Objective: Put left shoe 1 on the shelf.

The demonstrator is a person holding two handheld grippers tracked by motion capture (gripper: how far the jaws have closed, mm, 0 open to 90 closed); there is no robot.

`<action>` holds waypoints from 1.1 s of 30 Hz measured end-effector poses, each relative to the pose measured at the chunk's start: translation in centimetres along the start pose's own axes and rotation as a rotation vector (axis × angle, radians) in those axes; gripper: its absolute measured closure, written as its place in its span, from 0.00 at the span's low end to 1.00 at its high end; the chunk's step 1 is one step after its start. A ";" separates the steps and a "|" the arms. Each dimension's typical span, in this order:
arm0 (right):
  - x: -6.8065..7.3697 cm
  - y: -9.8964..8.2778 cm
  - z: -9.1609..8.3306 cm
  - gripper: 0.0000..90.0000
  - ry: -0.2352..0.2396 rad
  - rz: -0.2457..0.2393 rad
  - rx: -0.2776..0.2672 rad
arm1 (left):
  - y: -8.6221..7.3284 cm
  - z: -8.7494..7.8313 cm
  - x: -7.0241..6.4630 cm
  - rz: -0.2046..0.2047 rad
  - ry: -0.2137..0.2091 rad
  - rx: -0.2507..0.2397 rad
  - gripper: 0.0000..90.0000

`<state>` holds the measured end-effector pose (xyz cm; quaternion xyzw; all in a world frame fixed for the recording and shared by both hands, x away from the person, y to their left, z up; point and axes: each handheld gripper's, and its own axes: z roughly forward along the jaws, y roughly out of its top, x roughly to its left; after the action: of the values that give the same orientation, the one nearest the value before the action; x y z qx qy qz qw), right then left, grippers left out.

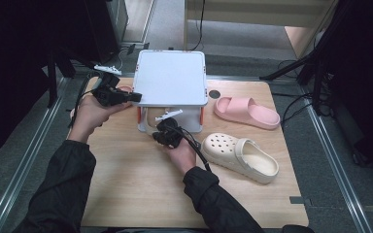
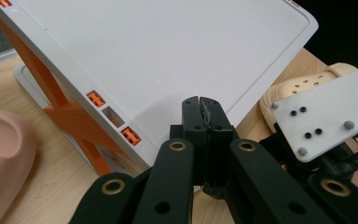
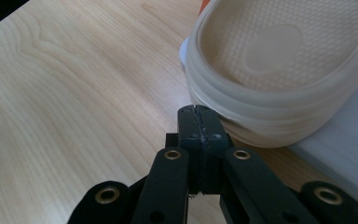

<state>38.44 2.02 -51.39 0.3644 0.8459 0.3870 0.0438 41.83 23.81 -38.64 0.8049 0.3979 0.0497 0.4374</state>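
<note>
A light wooden surface (image 1: 126, 189) carries a white two-tier plastic shoe rack with orange side struts (image 1: 171, 77), standing at the far middle. To the right of the rack lies a pink foam slide sandal (image 1: 246, 111), and nearer the person, just in front of it, a cream perforated clog (image 1: 240, 156) rests with its opening facing the right front corner.

The left tool (image 1: 135, 97) is held by the left hand (image 1: 93, 111) at the rack's left edge, level with the top shelf. In the left gripper view its jaws stand pressed together with nothing between them (image 2: 201, 107), their tips over the white top panel near its corner. A pink rounded shoe (image 2: 0, 158) lies on the surface at the left edge of that view, beside the rack's orange strut (image 2: 70, 116). A second cream clog (image 2: 307, 86) shows beyond the rack's corner, partly behind the grey three-cornered plate (image 2: 324, 112) of the other tool.

The right tool (image 1: 161, 132) is held by the right hand (image 1: 182, 153) in front of the rack's lower opening. In the right gripper view its jaws are closed on nothing (image 3: 198, 119), with their tips touching or just beside the rim of the cream clog's ribbed sole (image 3: 279, 60), which is tilted and lies on the rack's white lower shelf (image 3: 345, 154). Whether the tips actually touch the sole cannot be told.
</note>
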 end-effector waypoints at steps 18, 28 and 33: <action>0.2 0.7 0.1 1.00 0.016 -0.018 -0.034 | 0.0 -0.1 -0.1 -0.032 0.017 -0.010 0.99; 1.1 -0.7 -5.6 0.93 0.085 -0.087 -0.054 | 0.9 -1.4 -2.5 -0.041 -0.037 -0.047 0.77; 1.0 -1.8 -8.5 0.87 0.112 -0.102 -0.056 | 1.1 -1.4 -4.1 -0.012 -0.048 -0.042 0.63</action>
<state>33.61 -3.43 -46.49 0.2970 0.8535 0.4274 0.0262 39.13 21.61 -35.87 0.7942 0.3908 0.0362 0.4640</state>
